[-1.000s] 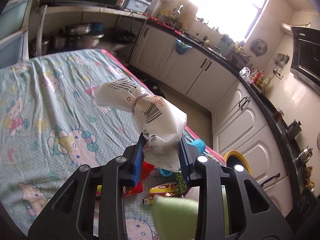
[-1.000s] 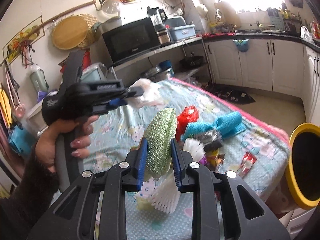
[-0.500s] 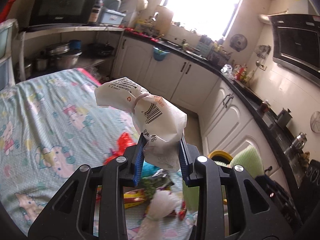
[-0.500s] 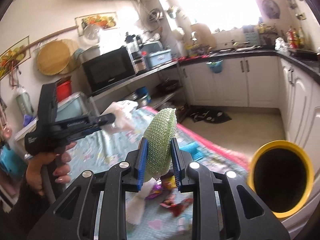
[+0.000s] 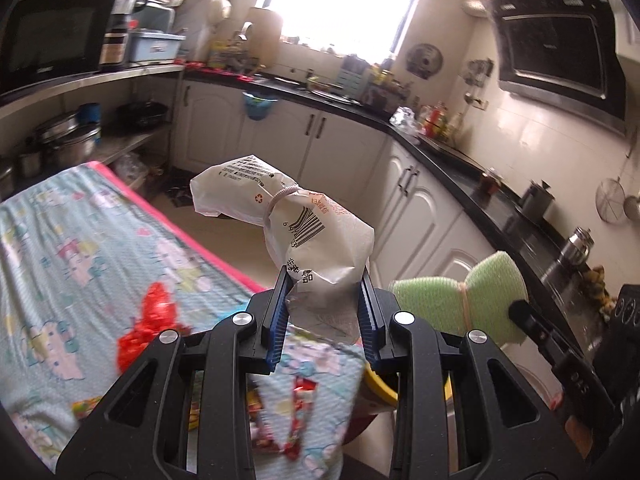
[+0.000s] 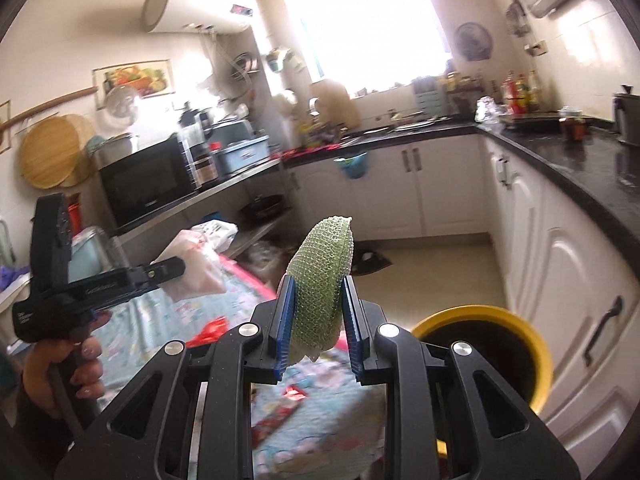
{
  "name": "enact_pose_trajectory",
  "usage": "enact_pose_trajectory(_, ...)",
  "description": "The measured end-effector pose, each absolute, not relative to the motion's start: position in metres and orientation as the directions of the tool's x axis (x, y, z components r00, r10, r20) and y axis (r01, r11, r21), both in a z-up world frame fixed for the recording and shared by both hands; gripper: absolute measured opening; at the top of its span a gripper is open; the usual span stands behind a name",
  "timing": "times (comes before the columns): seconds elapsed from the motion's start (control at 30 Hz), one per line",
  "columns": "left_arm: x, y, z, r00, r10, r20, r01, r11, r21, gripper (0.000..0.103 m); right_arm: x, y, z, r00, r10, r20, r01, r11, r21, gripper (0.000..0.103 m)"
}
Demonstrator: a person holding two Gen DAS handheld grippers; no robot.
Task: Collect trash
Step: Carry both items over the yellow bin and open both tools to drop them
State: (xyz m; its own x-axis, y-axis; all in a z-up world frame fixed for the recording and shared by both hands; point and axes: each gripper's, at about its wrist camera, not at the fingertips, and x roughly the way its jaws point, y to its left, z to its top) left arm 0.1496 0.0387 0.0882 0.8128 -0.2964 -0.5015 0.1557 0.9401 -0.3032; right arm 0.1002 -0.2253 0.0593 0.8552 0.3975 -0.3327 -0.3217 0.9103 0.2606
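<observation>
Trash bin (image 6: pixel 480 316), half hidden behind right tongs (image 6: pixel 316 320) clamping green mesh (image 6: pixel 322 276); left tongs (image 5: pixel 324 316) clamp a white packet (image 5: pixel 316 236).

Bin (image 6: pixel 536 364) right of table (image 6: pixel 168 312); wrappers (image 5: pixel 148 328) on table.

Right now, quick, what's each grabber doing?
Left gripper: closed on the white paper bag.
Right gripper: closed on the green foam net.

Two grippers (image 5: pixel 324 316) (image 6: pixel 316 320), one white bag (image 5: pixel 304 232), one green net (image 6: pixel 324 276), one yellow bin (image 6: pixel 500 356).
</observation>
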Motion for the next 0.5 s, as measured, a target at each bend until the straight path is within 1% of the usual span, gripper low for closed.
enact_pose_trajectory(0.27,0.170,-0.017,0.077,0.768,-0.377,-0.518,0.253,0.921,-0.296,0.024,0.104,-0.269,0.048,0.904,0.238,-0.355,-0.163,0.960,0.227,0.023)
enact_pose_trajectory(0.37,0.177,-0.039,0.070,0.744,-0.407,-0.530,0.288,0.911,-0.294,0.024,0.107,-0.287,0.036,0.910,0.171,-0.378,-0.098,0.974,0.205,0.023)
enact_pose_trajectory(0.5,0.186,-0.065,0.059,0.713,-0.435,-0.550,0.326,0.900,-0.289,0.024,0.114,-0.303,0.020,0.901,0.122,-0.417,-0.041,0.979,0.198,0.023)
